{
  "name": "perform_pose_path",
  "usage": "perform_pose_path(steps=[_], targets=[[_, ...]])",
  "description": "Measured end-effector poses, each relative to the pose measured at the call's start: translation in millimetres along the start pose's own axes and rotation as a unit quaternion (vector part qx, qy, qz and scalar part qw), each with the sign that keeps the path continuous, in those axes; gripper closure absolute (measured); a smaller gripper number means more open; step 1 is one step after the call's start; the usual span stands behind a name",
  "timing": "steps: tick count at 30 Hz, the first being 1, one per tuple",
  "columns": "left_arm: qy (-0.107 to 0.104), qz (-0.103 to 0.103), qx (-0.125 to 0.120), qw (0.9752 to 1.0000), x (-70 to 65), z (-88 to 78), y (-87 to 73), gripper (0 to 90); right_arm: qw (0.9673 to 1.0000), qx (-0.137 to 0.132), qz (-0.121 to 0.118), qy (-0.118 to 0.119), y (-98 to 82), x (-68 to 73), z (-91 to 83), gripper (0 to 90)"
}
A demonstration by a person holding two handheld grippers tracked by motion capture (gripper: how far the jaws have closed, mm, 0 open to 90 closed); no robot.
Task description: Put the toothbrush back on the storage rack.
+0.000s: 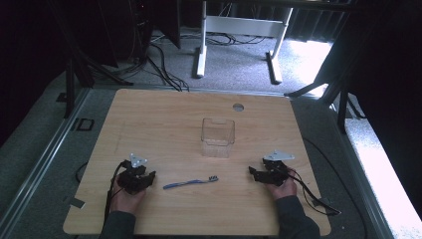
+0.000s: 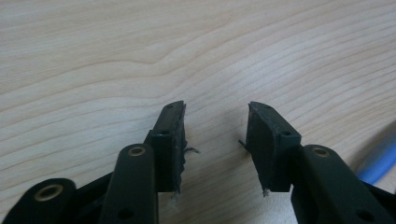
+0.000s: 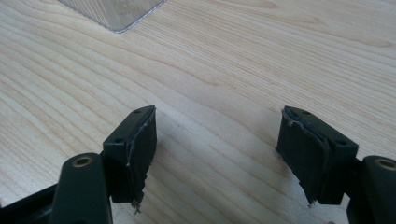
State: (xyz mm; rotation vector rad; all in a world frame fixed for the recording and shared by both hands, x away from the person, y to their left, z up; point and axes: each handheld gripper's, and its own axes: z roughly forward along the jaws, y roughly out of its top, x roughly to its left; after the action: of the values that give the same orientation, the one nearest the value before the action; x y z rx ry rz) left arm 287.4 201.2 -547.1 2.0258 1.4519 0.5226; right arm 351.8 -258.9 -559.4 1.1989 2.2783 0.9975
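Note:
A blue toothbrush (image 1: 190,183) lies flat on the wooden table (image 1: 164,119), near the front, between my two grippers. A clear plastic box (image 1: 218,137) stands upright behind it, near the table's middle. My left gripper (image 1: 144,178) rests low on the table to the left of the toothbrush, open with nothing between its jaws (image 2: 216,140). The toothbrush handle (image 2: 380,161) shows as a blue streak at the right edge of the left gripper view. My right gripper (image 1: 254,172) sits to the right of the toothbrush, open and empty (image 3: 217,149). A corner of the clear box (image 3: 114,11) shows at the top left.
The table's front edge runs just behind my hands. A round cable hole (image 1: 238,106) sits near the far edge. Beyond the table are a white desk frame (image 1: 239,30) and cables on the carpet.

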Motion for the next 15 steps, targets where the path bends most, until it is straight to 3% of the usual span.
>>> perform_pose_path(steps=[4,8,15], targets=[[-0.003,-0.004,-0.028,0.9996,5.1,-12.6,2.2,56.1,1.0000,0.000,0.000,0.000,0.0,-0.1,0.0,28.0],[-0.015,-0.002,-0.040,0.9991,10.1,-21.1,3.1,55.0,1.0000,0.000,0.000,0.000,-0.1,-0.1,0.0,28.0],[-0.018,0.012,-0.051,0.9985,13.4,-31.6,5.4,53.6,1.0000,0.000,0.000,0.000,-0.1,0.0,0.0,28.0]])
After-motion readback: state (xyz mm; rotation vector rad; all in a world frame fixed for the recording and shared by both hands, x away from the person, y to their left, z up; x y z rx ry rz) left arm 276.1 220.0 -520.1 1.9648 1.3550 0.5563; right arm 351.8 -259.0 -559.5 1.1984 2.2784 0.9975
